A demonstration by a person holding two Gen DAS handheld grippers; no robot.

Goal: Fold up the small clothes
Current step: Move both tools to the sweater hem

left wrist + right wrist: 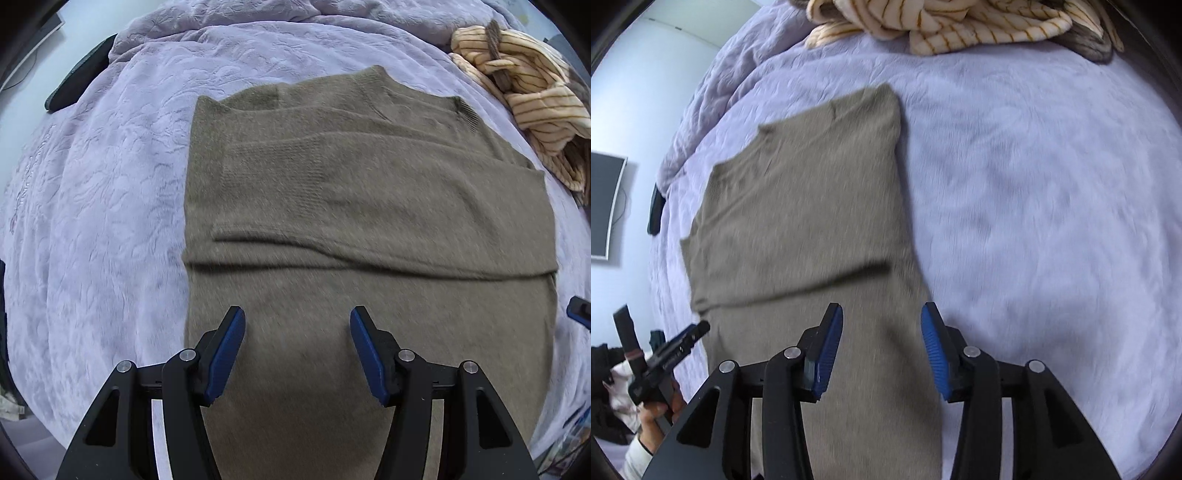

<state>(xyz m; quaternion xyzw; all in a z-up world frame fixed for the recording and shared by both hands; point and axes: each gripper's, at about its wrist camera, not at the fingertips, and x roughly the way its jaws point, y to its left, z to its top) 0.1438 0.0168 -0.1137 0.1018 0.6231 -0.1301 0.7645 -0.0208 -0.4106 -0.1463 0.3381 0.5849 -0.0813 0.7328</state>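
An olive-brown knit sweater (pixel 351 192) lies flat on the lavender bedspread (pixel 103 206), its sleeves folded across the body in a band. My left gripper (pixel 297 325) is open and empty, hovering over the sweater's lower part near its left side. In the right wrist view the sweater (pixel 805 206) shows at centre left. My right gripper (pixel 882 321) is open and empty over the sweater's lower right edge. The left gripper (pixel 665 354) shows at the lower left of the right wrist view.
A cream striped garment (pixel 528 96) is bunched at the far right of the bed, also at the top of the right wrist view (pixel 945 22). A dark object (pixel 79 79) lies at the bed's far left edge. A wall screen (pixel 604 206) hangs at left.
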